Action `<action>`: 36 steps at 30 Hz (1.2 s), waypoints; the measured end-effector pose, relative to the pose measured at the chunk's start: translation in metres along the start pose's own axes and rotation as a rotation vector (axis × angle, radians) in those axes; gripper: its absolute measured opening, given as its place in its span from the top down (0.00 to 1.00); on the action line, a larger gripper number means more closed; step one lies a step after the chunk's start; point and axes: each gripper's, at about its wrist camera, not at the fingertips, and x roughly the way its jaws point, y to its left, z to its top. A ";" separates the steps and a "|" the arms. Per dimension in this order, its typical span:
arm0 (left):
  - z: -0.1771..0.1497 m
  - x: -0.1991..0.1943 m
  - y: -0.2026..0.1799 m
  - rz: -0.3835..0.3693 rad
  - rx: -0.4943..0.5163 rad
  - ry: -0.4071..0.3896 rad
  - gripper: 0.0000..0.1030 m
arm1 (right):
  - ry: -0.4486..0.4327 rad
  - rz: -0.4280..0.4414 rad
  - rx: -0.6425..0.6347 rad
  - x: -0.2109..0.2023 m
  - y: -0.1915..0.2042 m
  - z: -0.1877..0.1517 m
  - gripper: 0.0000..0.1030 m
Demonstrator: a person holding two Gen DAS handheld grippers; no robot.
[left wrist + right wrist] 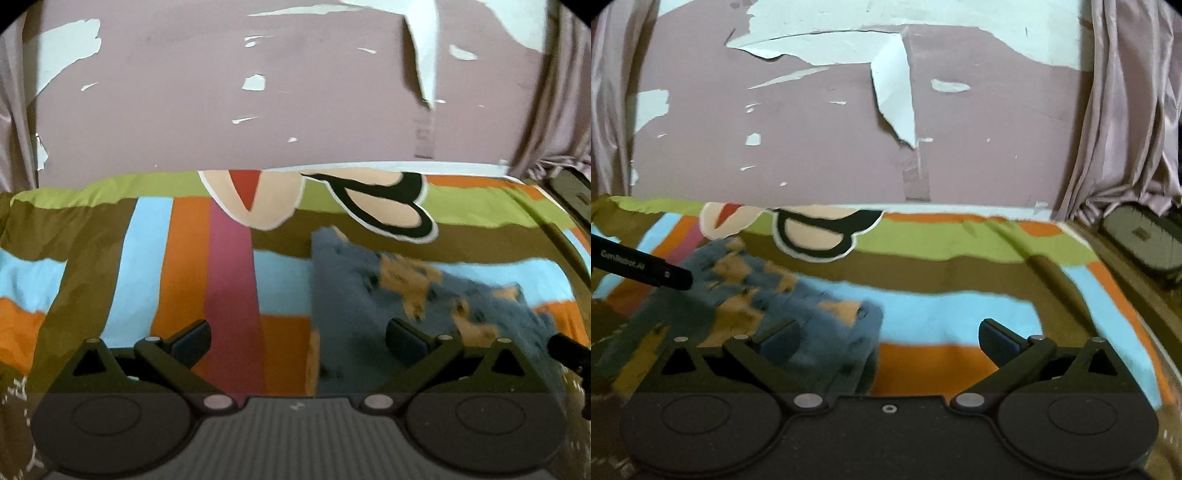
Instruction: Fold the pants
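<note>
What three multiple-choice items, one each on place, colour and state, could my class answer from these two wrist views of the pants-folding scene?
1. Where do the pants lie?
A. on the striped bedspread
B. on the floor
C. over the curtain

2. What colour are the pants mostly?
A. red with white
B. blue with tan patches
C. plain black

3. How do the jaws of both grippers stand?
A. both shut on cloth
B. one open, one shut
C. both open, holding nothing

Answers: 1 A, the pants rest on the bedspread in both views. 2 B, blue cloth with tan patches shows. 3 C, the left gripper and right gripper show a wide gap with nothing between.
</note>
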 end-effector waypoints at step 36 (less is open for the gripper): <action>-0.012 -0.026 0.002 -0.062 0.171 0.524 0.00 | 0.343 0.070 0.017 -0.012 0.007 0.001 0.01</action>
